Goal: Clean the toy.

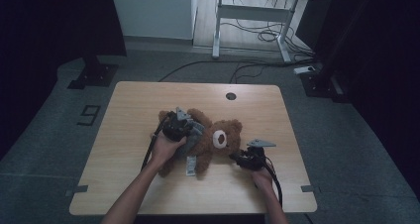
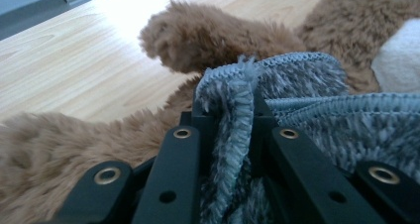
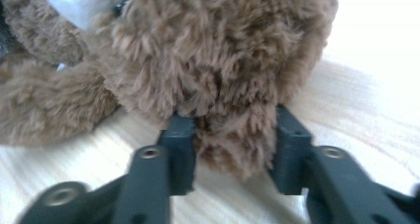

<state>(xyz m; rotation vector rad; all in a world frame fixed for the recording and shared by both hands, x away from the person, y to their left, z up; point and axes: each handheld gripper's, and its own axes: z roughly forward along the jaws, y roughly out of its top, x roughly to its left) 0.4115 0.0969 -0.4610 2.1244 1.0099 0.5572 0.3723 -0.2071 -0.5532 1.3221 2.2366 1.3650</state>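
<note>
left gripper [image 2: 233, 135] fingers pinch grey cloth [image 2: 317, 105]; right gripper [image 3: 233, 149] fingers clamp teddy bear [image 3: 208, 60] ear.

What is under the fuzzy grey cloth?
The brown teddy bear lies under the grey cloth. The cloth covers its tummy, so that part is hidden. The left tongs pinch the cloth's edge.

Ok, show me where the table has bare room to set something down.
The table is bare along its far edge past the cable hole, down its left side, and at the near edge between the forearms. The middle is crowded: teddy bear, grey cloth, both grippers.
</note>
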